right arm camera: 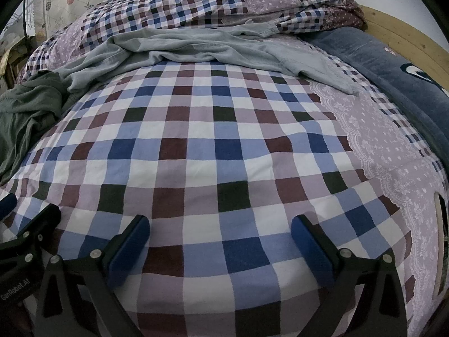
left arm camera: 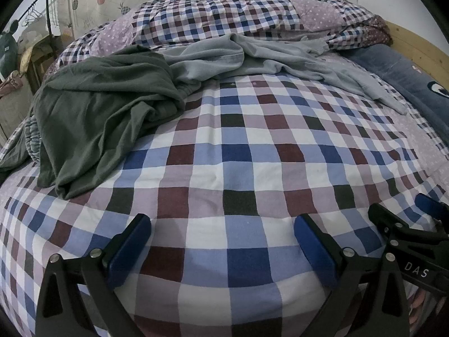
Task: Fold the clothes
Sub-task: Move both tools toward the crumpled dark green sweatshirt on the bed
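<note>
Hovering spread and empty over the checked bed (left arm camera: 224,151), left tongs (left arm camera: 223,248) and right tongs (right arm camera: 220,248), folding unstarted (dark green garment (left arm camera: 95,112) at ten o'clock, grey garment (left arm camera: 252,56) at twelve, both crumpled).

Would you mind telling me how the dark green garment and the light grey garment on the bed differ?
The dark green garment is darker and heaped at the bed's left; the light grey garment is paler and strung out along the folded quilt, one end trailing right. Both lie crumpled, unfolded and ungripped, and they touch.

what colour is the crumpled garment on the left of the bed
Dark green garment, clearest in the left wrist view.
</note>
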Motion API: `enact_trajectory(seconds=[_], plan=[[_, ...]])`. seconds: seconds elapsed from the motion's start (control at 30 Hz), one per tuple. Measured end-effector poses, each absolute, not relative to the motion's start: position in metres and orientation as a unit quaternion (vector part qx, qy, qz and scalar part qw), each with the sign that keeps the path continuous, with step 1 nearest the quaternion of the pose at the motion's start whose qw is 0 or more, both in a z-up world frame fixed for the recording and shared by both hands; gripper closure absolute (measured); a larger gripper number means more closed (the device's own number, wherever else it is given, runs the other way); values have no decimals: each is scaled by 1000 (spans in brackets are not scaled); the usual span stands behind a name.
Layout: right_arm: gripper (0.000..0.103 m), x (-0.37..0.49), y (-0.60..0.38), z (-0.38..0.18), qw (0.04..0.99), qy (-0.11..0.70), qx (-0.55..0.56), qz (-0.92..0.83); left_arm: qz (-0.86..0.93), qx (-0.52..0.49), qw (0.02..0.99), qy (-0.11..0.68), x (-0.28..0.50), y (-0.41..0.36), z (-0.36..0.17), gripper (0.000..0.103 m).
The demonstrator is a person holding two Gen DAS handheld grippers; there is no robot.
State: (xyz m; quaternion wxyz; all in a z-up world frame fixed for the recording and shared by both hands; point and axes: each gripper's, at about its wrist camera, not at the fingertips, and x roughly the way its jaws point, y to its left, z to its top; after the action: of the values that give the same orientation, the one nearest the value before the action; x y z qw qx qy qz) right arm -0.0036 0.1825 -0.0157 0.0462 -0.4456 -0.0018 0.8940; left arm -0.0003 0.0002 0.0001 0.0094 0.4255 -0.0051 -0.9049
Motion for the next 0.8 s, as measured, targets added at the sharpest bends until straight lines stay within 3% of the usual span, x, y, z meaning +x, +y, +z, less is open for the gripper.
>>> enact_trajectory(seconds=[0.8], plan=[[0,-1,182,-13,45,-3,-444,895,-909,417,0,9,4,-9,8,0]])
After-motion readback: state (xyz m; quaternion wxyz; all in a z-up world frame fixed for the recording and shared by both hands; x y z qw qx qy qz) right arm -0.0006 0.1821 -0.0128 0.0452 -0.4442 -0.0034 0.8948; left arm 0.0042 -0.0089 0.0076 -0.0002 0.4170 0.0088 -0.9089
